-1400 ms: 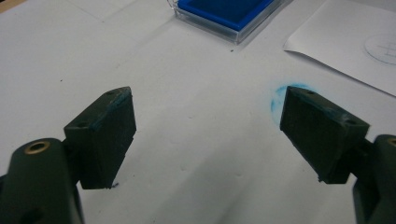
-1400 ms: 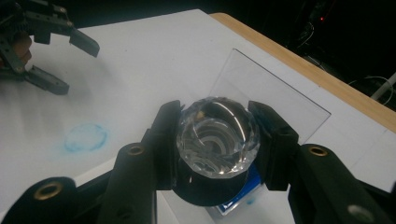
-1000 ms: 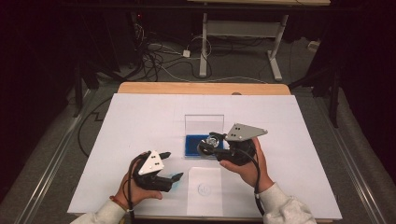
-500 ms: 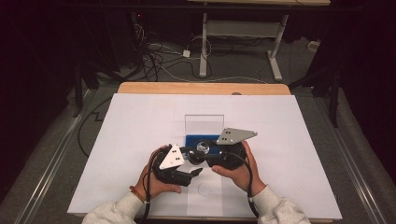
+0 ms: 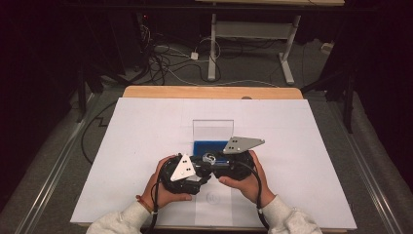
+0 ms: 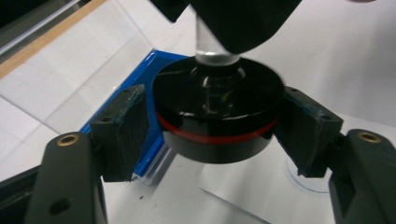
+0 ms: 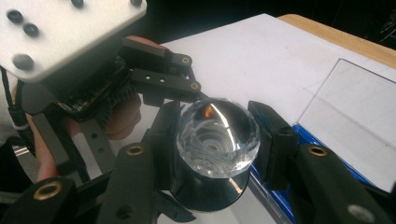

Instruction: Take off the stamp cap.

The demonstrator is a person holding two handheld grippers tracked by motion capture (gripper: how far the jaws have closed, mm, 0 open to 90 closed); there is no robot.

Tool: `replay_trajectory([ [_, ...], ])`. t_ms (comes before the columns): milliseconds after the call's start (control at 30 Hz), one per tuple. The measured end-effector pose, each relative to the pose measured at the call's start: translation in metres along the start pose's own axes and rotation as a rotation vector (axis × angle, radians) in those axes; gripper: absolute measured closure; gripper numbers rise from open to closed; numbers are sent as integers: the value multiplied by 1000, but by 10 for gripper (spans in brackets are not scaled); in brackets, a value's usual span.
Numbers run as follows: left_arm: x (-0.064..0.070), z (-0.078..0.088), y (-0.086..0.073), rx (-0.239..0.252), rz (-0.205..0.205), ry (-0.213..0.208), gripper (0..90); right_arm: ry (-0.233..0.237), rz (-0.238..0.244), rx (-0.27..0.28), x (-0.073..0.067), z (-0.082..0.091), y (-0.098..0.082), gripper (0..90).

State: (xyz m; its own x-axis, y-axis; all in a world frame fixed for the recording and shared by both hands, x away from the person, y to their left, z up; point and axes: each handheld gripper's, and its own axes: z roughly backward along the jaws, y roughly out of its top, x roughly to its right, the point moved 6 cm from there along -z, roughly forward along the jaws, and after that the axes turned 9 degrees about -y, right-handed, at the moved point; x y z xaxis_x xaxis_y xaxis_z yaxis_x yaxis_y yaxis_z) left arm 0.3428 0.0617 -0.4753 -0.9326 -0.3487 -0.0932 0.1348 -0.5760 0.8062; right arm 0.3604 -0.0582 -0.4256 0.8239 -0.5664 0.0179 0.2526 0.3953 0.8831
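A stopper-like piece with a clear faceted head (image 7: 217,135) and a round black base (image 6: 217,116) with a red ring hangs just above the white sheet, in front of a blue tray (image 5: 202,146). My right gripper (image 7: 217,140) is shut on the clear head, a pad on each side. From the opposite side my left gripper (image 6: 217,126) has its jaws around the black base; they have just been closing and its pads (image 6: 123,130) now sit against the rim. In the high view both grippers meet nose to nose at the piece (image 5: 210,158).
A clear upright panel (image 5: 213,129) stands behind the blue tray. A faint printed circle (image 5: 213,197) marks the paper near the table's front edge (image 5: 219,228). The white sheet (image 5: 302,146) covers the tabletop; cables and table legs lie on the floor beyond.
The left hand has come in from the left to meet the right gripper, and its jaws now sit around the black base. The right hand has stayed in place.
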Motion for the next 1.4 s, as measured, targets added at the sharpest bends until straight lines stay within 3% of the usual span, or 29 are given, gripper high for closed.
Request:
replay_trajectory([
  [267, 0, -3, -3, -40, -16, 23, 328, 9, -9, 7, 2, 2, 0, 574],
  [733, 1, -3, -3, -65, -22, 7, 362, 5, -11, -3, 0, -1, -3, 574],
  [1033, 0, -2, -5, -84, 12, -51, 368, 3, -13, 2, -2, -1, -5, 574],
  [1400, 3, -3, -6, -37, 68, -120, 370, -18, -11, 24, -7, 2, -7, 574],
])
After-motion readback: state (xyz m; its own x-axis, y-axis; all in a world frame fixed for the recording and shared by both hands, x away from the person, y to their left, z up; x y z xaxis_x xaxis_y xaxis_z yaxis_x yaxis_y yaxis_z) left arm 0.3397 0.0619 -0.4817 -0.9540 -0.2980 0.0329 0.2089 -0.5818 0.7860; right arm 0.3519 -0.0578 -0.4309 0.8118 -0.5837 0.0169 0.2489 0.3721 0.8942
